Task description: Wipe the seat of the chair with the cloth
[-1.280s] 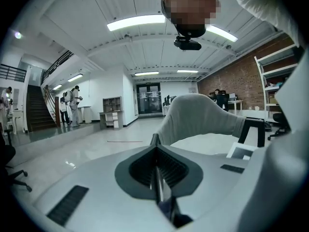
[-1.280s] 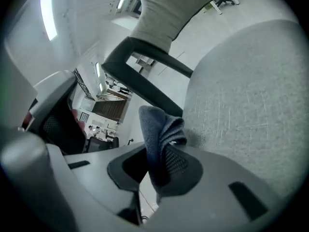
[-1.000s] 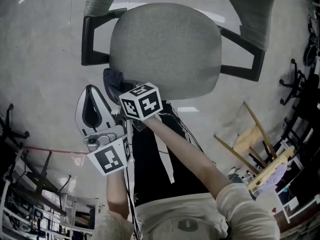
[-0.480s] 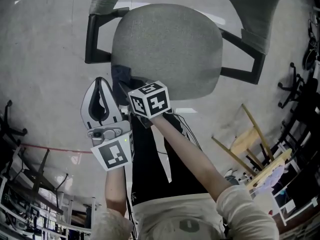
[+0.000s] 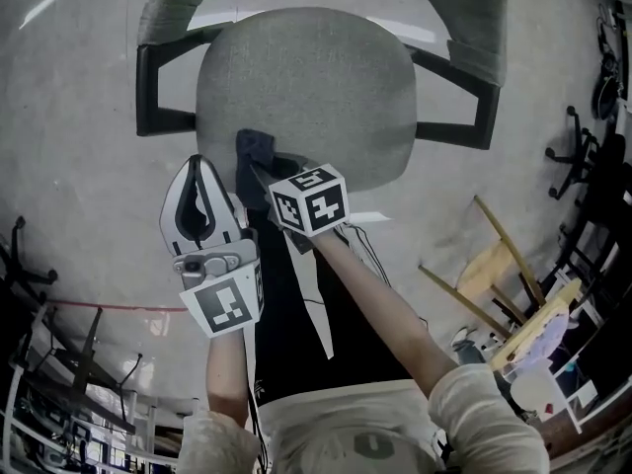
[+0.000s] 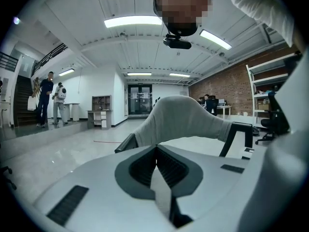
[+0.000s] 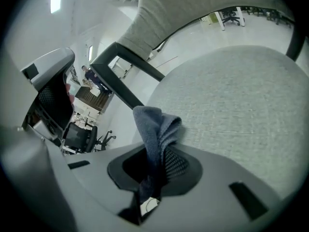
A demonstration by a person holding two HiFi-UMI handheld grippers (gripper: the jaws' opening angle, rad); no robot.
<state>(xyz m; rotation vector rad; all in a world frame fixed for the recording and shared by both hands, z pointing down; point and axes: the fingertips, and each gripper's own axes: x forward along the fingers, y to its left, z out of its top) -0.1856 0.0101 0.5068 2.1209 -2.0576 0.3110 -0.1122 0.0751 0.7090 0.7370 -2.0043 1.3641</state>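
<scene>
The grey fabric chair seat [image 5: 306,87] fills the upper middle of the head view, and it spreads wide in the right gripper view [image 7: 231,95]. A dark blue cloth [image 5: 257,151] lies at the seat's near left edge. My right gripper [image 5: 261,171] is shut on this cloth [image 7: 157,129], which sticks up from between the jaws [image 7: 154,163] just over the seat's edge. My left gripper [image 5: 200,171] hangs beside the seat's near left corner, off the chair, shut and holding nothing [image 6: 157,146]. The chair's backrest [image 6: 183,120] rises ahead of it.
Black armrests flank the seat on the left [image 5: 148,97] and right [image 5: 464,107]. A yellow wooden frame [image 5: 504,284] stands on the floor at the right, and dark office chairs [image 5: 583,166] sit at the right edge. People [image 6: 46,98] stand far off.
The right gripper has carried the cloth up from beside the seat's corner onto its near left edge. The left gripper rose a little, then stayed still.
</scene>
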